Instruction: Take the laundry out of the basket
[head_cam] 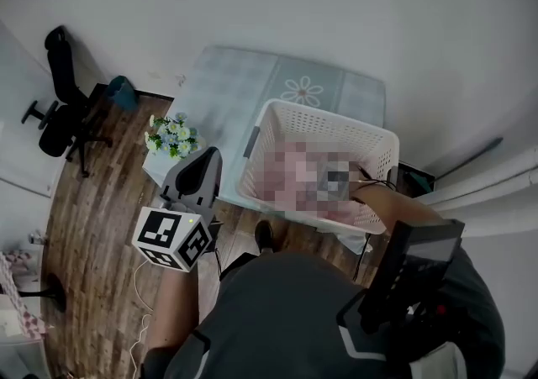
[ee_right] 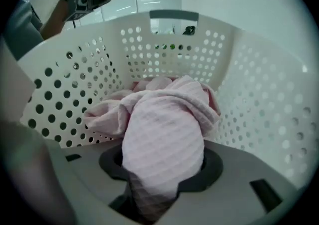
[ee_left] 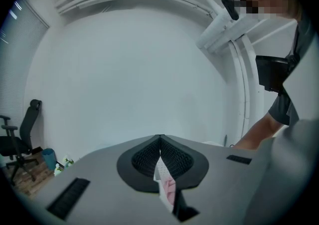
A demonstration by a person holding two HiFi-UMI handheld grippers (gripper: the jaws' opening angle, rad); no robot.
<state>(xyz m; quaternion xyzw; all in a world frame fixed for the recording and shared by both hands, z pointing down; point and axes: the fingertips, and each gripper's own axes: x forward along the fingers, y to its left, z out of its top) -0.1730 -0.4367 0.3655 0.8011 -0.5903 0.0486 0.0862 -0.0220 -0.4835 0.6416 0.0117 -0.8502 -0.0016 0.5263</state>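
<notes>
clamping pink cloth (ee_right: 164, 119) inside white basket (ee_right: 75, 84): right claw (ee_right: 162, 169). left claw (ee_left: 159, 144) pressed together, empty, near basket. basket sits on tabletop (head_cam: 227, 83).

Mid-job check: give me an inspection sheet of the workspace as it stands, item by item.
Surface: table with a checked cloth, carrying the basket.
Job's things: white laundry basket on the table; pink cloth bunched inside it.
Clutter: bunch of flowers at the table's corner.
Grippers: left gripper outside the basket, jaws together, empty; right gripper inside the basket, jaws closed on the pink cloth.
Cables: thin dark cable at the basket rim by the right arm; pale cable on the floor.
Surroundings: office chair on wood floor; plain walls.
</notes>
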